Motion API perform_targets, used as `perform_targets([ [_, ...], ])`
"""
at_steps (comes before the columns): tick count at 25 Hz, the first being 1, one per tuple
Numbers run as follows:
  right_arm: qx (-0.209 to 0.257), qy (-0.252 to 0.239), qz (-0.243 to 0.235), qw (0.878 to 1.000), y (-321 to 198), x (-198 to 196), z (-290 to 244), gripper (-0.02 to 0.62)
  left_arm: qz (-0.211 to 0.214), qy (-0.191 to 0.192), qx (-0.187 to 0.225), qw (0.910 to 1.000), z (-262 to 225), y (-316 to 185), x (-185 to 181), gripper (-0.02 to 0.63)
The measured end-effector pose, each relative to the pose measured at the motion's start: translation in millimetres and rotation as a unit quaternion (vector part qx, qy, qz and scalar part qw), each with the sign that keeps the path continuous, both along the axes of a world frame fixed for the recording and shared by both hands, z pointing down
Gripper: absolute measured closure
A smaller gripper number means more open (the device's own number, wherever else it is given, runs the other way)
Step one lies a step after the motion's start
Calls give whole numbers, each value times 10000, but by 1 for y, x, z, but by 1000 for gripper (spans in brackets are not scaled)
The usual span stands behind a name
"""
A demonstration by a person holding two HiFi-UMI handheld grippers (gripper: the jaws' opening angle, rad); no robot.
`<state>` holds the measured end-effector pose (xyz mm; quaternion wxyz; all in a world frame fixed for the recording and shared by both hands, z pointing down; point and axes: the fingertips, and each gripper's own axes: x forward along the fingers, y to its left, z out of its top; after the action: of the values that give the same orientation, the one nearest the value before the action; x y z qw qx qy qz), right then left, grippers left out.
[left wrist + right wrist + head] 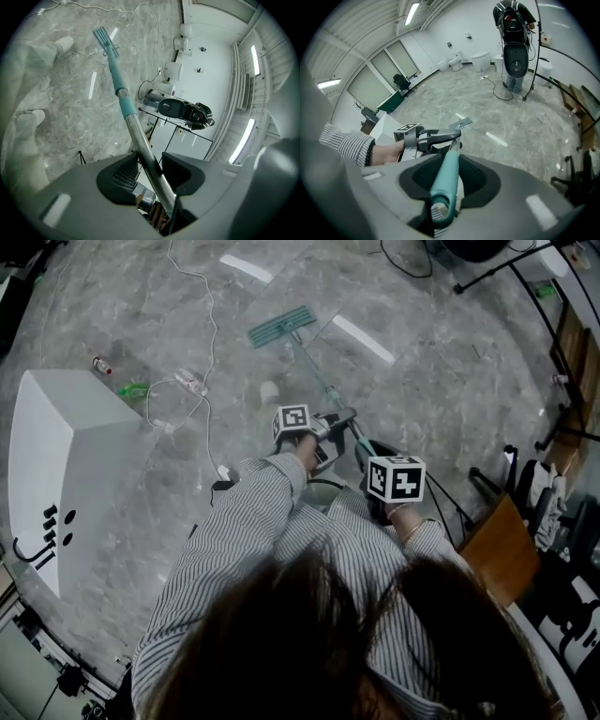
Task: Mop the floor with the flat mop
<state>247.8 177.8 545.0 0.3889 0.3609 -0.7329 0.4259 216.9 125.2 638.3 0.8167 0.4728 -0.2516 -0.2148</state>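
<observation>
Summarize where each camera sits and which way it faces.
Head view: on the head, facing steeply down; shows hair, striped sleeves, left gripper, right gripper.
Left gripper view: on the left gripper, looking down the clamped mop pole to the mop head.
Right gripper view: on the right gripper, along its clamped teal grip; shows the left hand.
Shared: all three see the mop head.

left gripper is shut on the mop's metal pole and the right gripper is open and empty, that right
No. The right gripper is not open and empty: the right gripper view shows it shut on the mop's teal handle end. The left gripper is shut on the metal pole.
</observation>
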Motion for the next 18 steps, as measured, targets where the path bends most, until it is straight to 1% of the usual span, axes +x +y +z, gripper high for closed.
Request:
perform_targets([
  [3,-25,-61,68,10000,-36,-27,3,482,-4,-10,-4,10000,1,-37,-27,442],
  [6,-14,-24,93,10000,-74,-62,4,482,202,-25,-84,9998,4,-75,-61,443],
  [9,-49,-57,218,9997,-118,-105,4,482,429,-79,-133,9990,5,-117,-104,445],
  [13,-124,-100,416,9990,-172,-167,3,480,526,-232,-204,9981,3,-172,-164,445],
  [16,-126,-149,547,9983,-211,-214,7,480,495,-384,-222,9978,7,-212,-211,446],
  [18,-103,-140,514,9985,-237,-244,12,480,436,-477,-238,9976,10,-240,-241,448],
])
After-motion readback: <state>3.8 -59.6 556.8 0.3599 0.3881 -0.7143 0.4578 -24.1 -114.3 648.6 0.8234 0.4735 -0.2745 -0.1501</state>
